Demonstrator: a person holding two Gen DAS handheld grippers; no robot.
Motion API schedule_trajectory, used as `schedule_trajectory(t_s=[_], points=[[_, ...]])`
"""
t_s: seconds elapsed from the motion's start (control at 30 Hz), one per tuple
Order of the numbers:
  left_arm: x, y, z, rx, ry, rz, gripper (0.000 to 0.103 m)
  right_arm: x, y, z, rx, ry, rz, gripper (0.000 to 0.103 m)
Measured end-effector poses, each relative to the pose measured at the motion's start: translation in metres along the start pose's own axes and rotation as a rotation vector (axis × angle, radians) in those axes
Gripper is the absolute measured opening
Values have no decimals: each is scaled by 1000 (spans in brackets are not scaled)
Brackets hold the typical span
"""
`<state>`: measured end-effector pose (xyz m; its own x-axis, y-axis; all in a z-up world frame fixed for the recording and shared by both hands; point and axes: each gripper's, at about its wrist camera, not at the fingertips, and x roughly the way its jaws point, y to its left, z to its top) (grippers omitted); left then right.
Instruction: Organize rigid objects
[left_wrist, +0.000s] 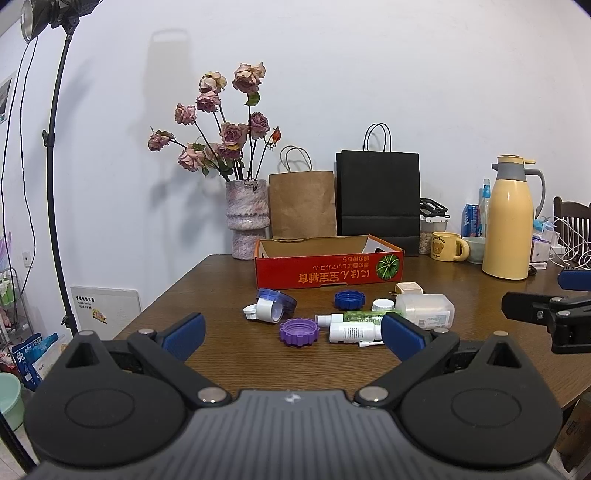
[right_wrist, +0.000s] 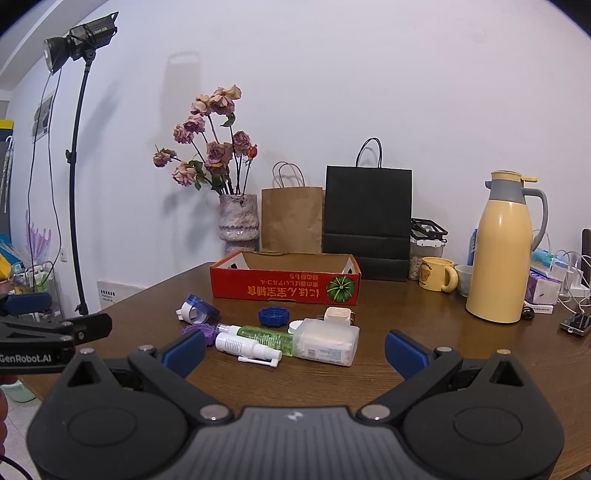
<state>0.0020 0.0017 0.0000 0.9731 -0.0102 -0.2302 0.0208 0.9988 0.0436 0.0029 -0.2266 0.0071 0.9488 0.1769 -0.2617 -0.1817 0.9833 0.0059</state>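
A red cardboard box (left_wrist: 328, 271) (right_wrist: 284, 286) stands open on the wooden table. In front of it lie a purple lid (left_wrist: 299, 331), a blue lid (left_wrist: 349, 299) (right_wrist: 273, 316), a blue-and-white tape roll (left_wrist: 275, 304) (right_wrist: 195, 309), a white spray bottle (left_wrist: 354, 332) (right_wrist: 245, 345), a green bottle (left_wrist: 364, 316) (right_wrist: 266, 336) and a translucent plastic case (left_wrist: 424, 310) (right_wrist: 328, 343). My left gripper (left_wrist: 293, 338) is open, hovering just before the purple lid. My right gripper (right_wrist: 295, 350) is open, near the bottles and case. Neither holds anything.
Along the wall stand a vase of dried roses (left_wrist: 246, 218), a brown bag (left_wrist: 302, 203), a black bag (left_wrist: 378, 199), a yellow mug (left_wrist: 447, 246) and a yellow thermos (left_wrist: 511, 221). A light stand (left_wrist: 55, 166) rises left of the table. Cables and a phone (right_wrist: 574, 324) lie at the right.
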Motion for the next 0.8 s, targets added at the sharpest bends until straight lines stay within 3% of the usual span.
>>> schedule_trajectory(t_s=[0.8], points=[[-3, 1, 2, -3, -3, 2, 103, -7, 2, 4, -3, -9, 1, 103]])
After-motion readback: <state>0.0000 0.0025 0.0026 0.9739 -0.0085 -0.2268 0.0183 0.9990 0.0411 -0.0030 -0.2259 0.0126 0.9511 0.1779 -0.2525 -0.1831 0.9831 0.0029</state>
